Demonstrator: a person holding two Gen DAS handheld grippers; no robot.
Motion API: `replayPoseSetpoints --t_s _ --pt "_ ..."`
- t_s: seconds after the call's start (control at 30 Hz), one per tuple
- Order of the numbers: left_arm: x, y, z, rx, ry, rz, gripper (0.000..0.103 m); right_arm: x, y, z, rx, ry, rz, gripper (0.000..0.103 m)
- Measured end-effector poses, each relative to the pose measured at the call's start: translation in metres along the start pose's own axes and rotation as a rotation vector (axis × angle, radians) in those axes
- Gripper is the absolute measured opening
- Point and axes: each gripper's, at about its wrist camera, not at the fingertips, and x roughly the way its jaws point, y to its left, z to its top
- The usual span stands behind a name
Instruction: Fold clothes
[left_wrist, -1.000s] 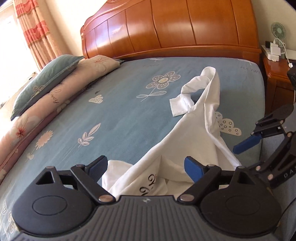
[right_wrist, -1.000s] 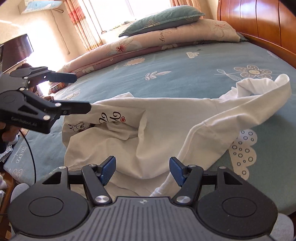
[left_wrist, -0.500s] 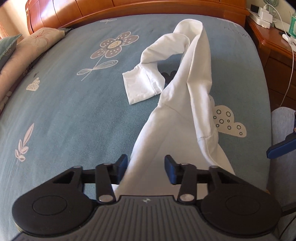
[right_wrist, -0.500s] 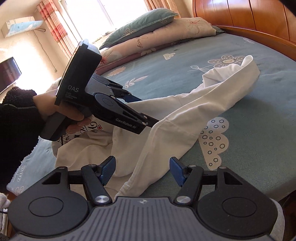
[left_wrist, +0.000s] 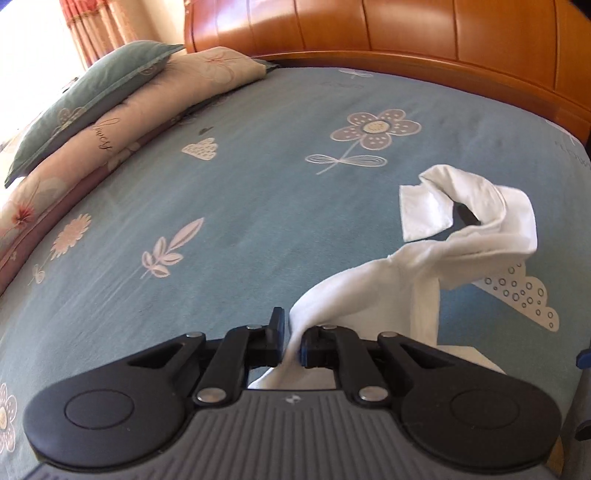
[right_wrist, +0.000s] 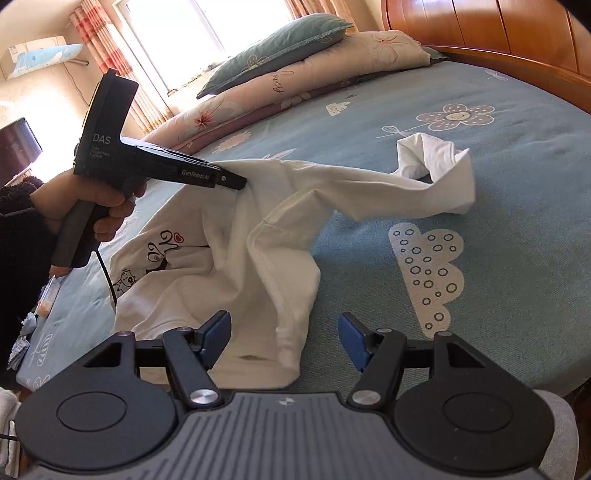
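Note:
A white shirt with a black cartoon print lies crumpled on the blue flowered bed sheet. One sleeve curls away toward the headboard. My left gripper is closing tight on a raised fold of the shirt, and its pads press the cloth. In the right wrist view, the left gripper pinches the shirt's upper edge and lifts it off the bed. My right gripper stands open near the bed's front edge. A hanging end of the shirt lies between its blue pads, untouched.
Stacked pillows line the left side of the bed, and a wooden headboard stands behind. A person's hand in a dark fuzzy sleeve holds the left gripper. A window with striped curtains is at the far left.
The left gripper went from wide open to shut on a fold of the shirt and swung left, pulling the cloth up. The right gripper stayed open and almost still.

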Motion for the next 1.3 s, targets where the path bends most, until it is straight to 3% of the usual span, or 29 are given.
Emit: replayPoseSetpoints --t_s 0.13,0.3,0.6,0.73,0.97,1.07,1.2,1.3 --pt "-0.024 0.064 -0.024 -0.177 -0.006 0.075 0.006 0.002 0.006 0.0 -0.009 0.009 0.0 0.069" --pt "-0.05 0.125 -0.08 -0.357 0.038 0.171 0.007 0.011 0.018 0.0 -0.021 0.028 0.022 0.069" --pt "-0.072 0.165 -0.179 -0.51 0.146 0.269 0.007 0.047 0.061 -0.002 -0.038 0.104 0.193 0.069" --pt "-0.07 0.164 -0.202 -0.507 0.182 0.268 0.007 0.054 0.077 -0.006 -0.063 0.128 0.209 0.069" --pt "-0.078 0.153 -0.193 -0.452 0.156 0.268 0.007 0.063 0.093 -0.004 -0.094 0.102 0.281 0.069" --pt "-0.086 0.148 -0.187 -0.423 0.136 0.251 0.011 0.072 0.105 -0.002 -0.158 0.063 0.31 0.069" --pt "-0.105 0.136 -0.177 -0.363 0.094 0.218 0.027 0.093 0.115 -0.005 -0.189 0.097 0.314 0.069" --pt "-0.119 0.122 -0.17 -0.293 0.07 0.21 0.031 0.092 0.121 -0.012 -0.183 0.097 0.331 0.068"
